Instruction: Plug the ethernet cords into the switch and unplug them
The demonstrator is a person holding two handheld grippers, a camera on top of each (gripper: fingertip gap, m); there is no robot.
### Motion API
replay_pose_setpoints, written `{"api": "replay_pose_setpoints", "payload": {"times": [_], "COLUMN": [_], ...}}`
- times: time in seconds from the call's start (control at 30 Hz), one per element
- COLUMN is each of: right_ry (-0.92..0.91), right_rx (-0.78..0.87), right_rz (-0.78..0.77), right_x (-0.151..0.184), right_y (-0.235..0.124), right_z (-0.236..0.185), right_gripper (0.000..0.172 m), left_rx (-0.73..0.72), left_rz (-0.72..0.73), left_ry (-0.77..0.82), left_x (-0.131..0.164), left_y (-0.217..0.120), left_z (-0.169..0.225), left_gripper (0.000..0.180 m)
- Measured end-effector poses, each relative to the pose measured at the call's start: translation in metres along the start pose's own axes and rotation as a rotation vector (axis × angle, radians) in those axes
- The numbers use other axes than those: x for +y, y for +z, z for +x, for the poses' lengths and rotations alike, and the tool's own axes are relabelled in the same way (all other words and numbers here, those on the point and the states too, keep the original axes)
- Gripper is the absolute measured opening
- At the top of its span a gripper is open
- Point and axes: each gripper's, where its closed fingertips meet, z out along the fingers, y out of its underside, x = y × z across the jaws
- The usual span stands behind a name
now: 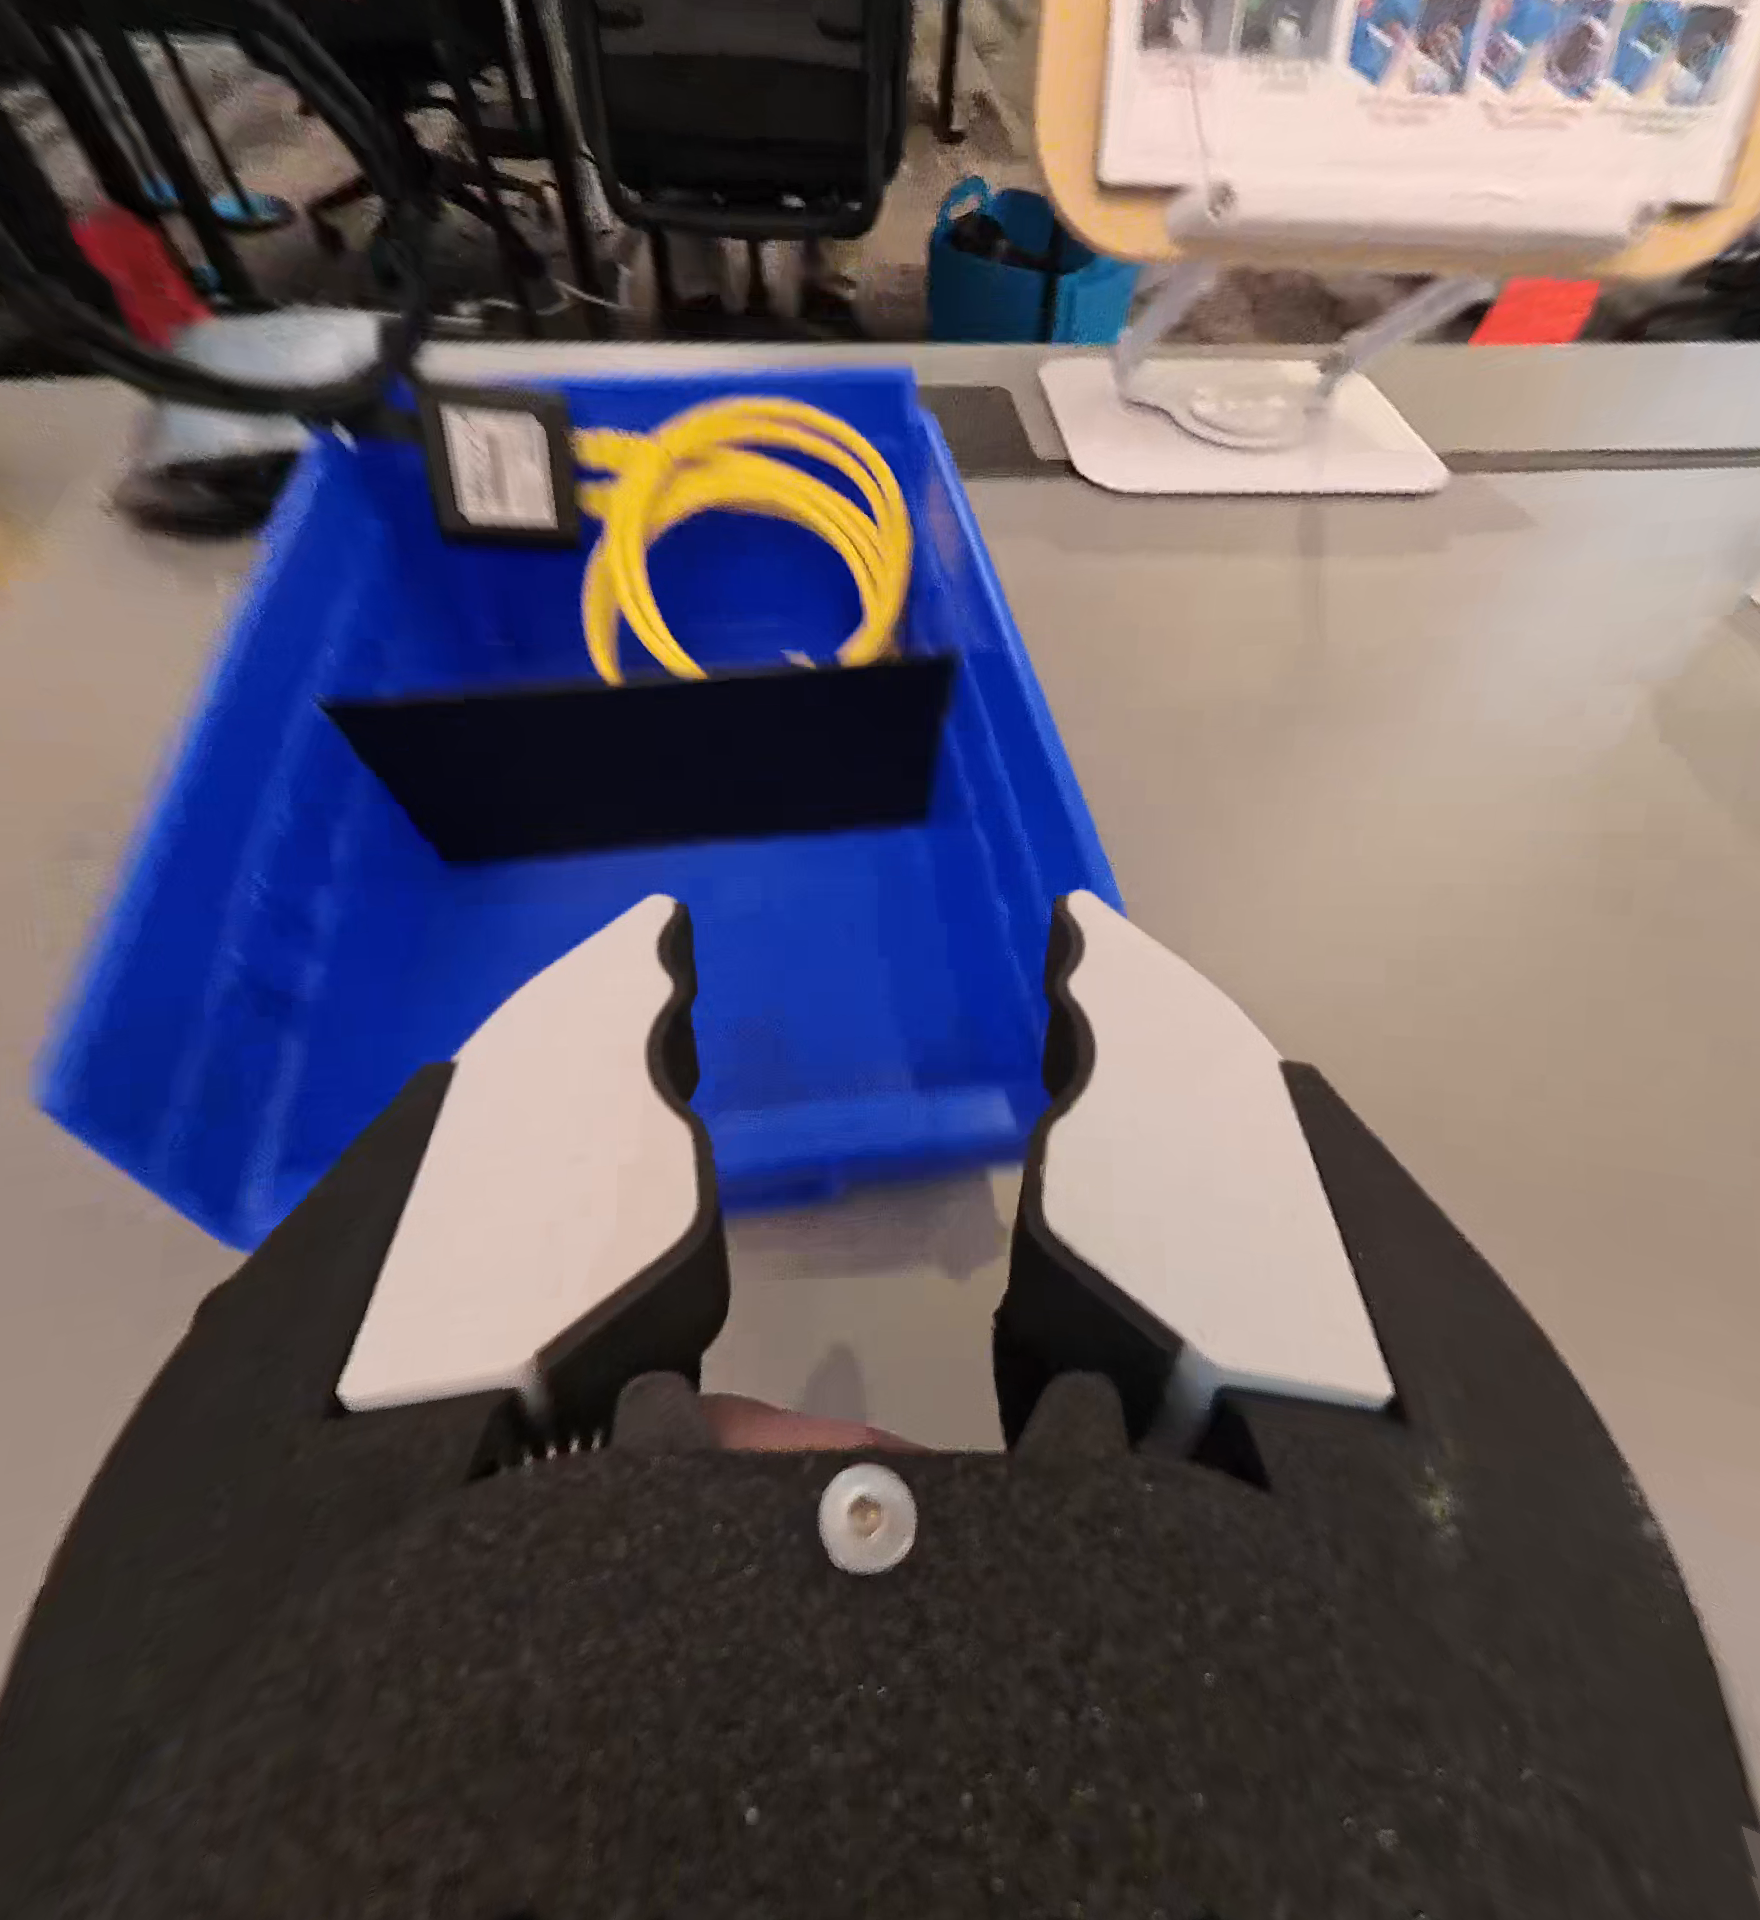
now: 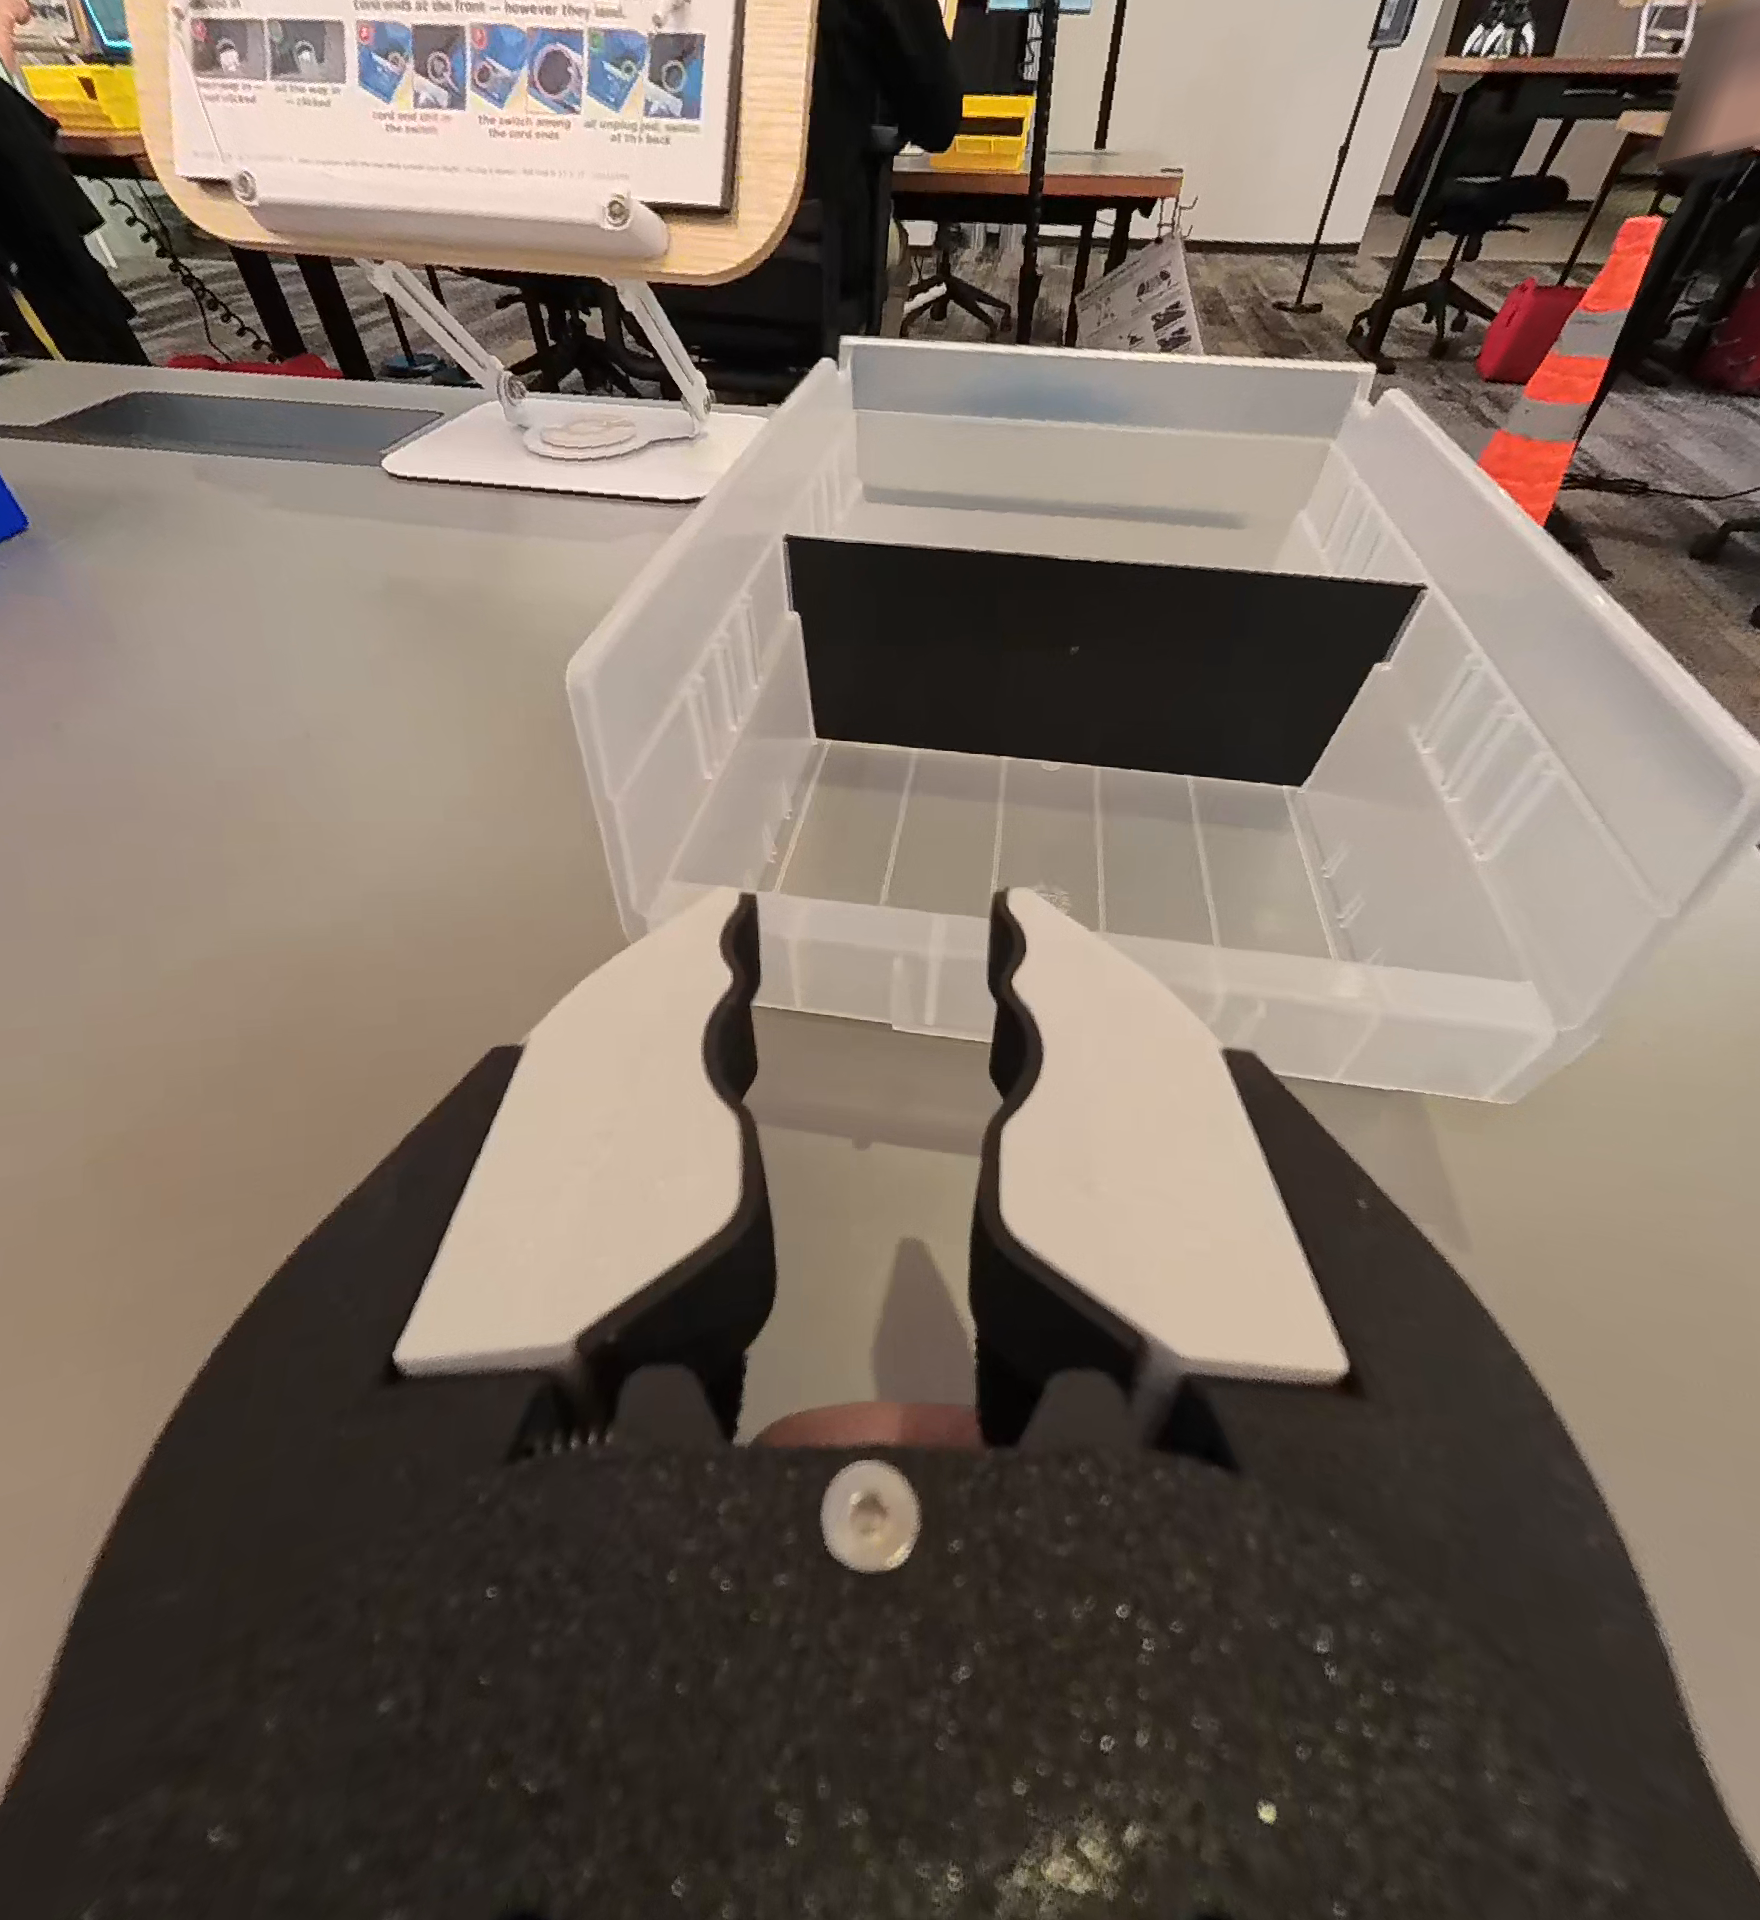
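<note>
I have nothing in either tool. My left gripper hangs with its jaws spread wide over the near, bare compartment of the blue plastic bin, with only blue floor showing between the white fingers. My right gripper stands at a narrower spread, also bare, in front of the low front lip of the clear plastic bin, its tips apart from the wall as far as I can tell. What I have to work on sits in the far compartment of the blue bin, behind the black divider panel: the coil of yellow ethernet cords and, just left of it, the small black box with a white label, which I take to be the switch. The yellow ends meet the switch at its right edge, and they look plugged in to me, but the left view is blurred and I cannot tell how many are seated or whether any lies loose. Dark cables trail from the switch over the bin's far left corner. The clear bin shows only its own black divider, nothing else that I can see. Judging by this, no part of the job is under my fingers yet: I must first reach past the divider to the cords and switch, so the handling is all ahead of me, on the grey tabletop.
</note>
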Motion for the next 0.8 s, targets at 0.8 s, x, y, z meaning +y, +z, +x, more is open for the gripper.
{"api": "replay_pose_setpoints", "payload": {"times": [0.8], "right_ry": [0.088], "right_rx": [-0.098], "right_rz": [-0.018], "right_x": [0.004], "right_y": [0.002], "right_z": [-0.012], "right_gripper": [0.041], "left_rx": [-0.148], "left_rz": [0.049], "left_ry": [-1.311], "left_x": [-0.058], "left_y": [0.237], "left_z": [-0.144], "left_gripper": [0.089]}}
